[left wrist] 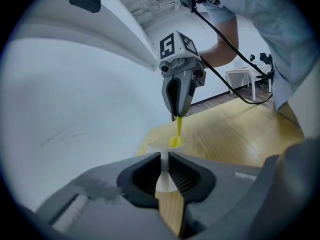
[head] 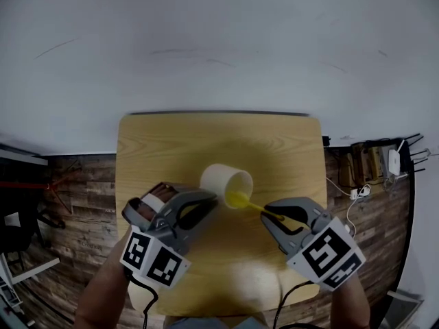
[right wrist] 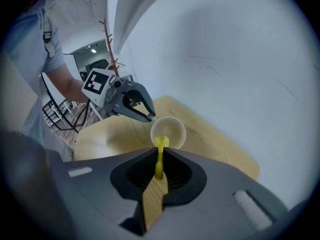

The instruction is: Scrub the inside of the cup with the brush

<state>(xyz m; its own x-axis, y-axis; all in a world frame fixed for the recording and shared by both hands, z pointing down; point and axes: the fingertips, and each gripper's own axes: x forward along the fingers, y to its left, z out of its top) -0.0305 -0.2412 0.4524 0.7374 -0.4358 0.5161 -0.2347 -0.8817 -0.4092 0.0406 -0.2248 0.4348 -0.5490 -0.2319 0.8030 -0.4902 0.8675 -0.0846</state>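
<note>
the white cup (head: 221, 177) is over the middle of the bench (head: 164, 142), just ahead of the left hand-held gripper (head: 211, 200), whose jaws are clamped on the cup's wall at the rim. the cup is tipped, with its mouth facing the right hand-held gripper (head: 270, 215) and the bench's near right corner. that gripper's jaws are closed on the handle of the yellow brush (head: 248, 204). the brush's long axis runs from the jaws toward the cup, and its head is at the cup's mouth.

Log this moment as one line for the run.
left tool: shut on cup wall | right tool: shut on yellow brush | brush head: at cup mouth
</note>
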